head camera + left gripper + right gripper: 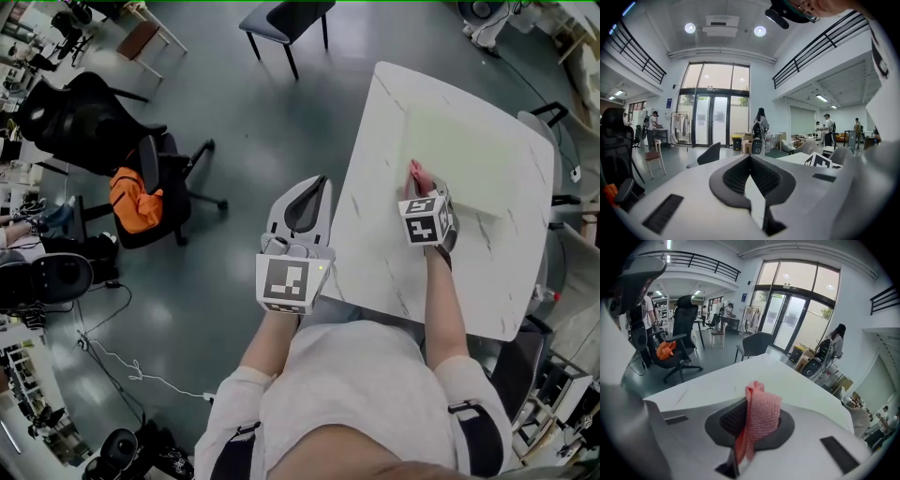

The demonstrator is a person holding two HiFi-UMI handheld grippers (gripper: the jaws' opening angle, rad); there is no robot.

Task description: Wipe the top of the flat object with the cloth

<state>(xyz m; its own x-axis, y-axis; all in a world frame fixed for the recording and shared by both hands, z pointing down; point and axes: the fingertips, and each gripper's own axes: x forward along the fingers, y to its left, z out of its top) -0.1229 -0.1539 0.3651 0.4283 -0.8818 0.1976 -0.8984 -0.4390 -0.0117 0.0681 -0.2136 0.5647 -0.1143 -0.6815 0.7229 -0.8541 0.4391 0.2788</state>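
A pale green flat board (pixel 464 150) lies on the far half of the white marble table (pixel 394 262). My right gripper (pixel 418 187) hovers at the board's near left edge, shut on a pink knitted cloth (pixel 415 173). In the right gripper view the cloth (pixel 760 418) hangs bunched between the jaws of the right gripper (pixel 753 401), above the white table (pixel 801 380). My left gripper (pixel 321 183) is held off the table's left edge, over the floor. Its jaws are together with nothing in them, as the left gripper view (pixel 750 161) also shows.
A black office chair (pixel 155 187) with an orange bundle (pixel 134 200) stands on the floor to the left. Another dark chair (pixel 286 21) stands beyond the table's far corner, and a grey chair (pixel 561 131) is at its right side. Several people stand far off across the hall.
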